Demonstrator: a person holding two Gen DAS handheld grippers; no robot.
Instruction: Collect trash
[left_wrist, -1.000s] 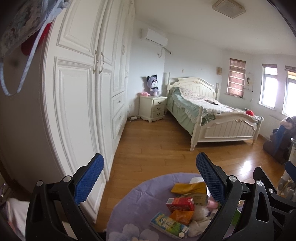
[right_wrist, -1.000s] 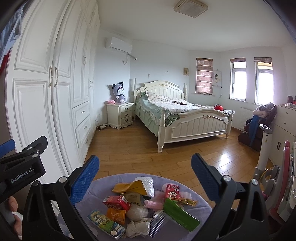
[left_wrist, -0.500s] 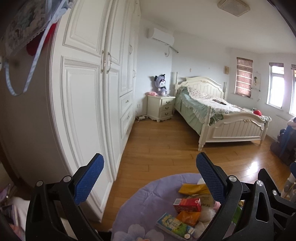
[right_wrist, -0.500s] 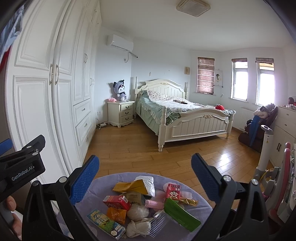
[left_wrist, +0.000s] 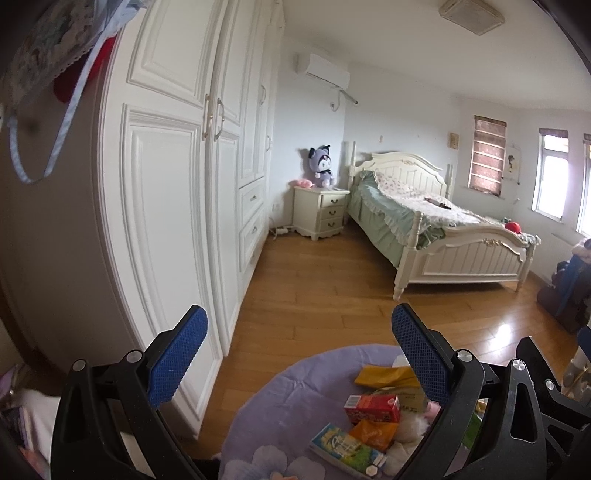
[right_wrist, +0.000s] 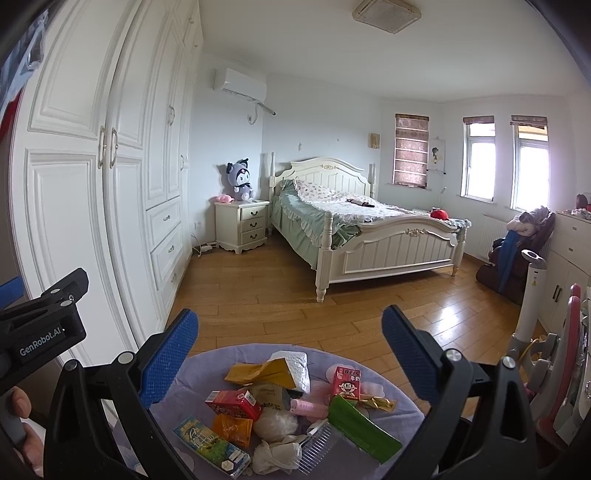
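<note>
The trash (right_wrist: 280, 402) sits heaped mid-rug (right_wrist: 388, 380) on the floor, likely staged for pickup; the green wrapper (right_wrist: 364, 428) runs long toward the rug's right edge, the juice box (right_wrist: 210, 445) toward its left. Both left tongs (left_wrist: 299, 354) and right tongs (right_wrist: 290, 350) hang spread and empty above.

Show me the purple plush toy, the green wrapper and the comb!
purple plush toy (right_wrist: 240, 181), right wrist view, its body.
green wrapper (right_wrist: 360, 427), right wrist view, middle of its long face.
comb (right_wrist: 320, 446), right wrist view, its teeth.
</note>
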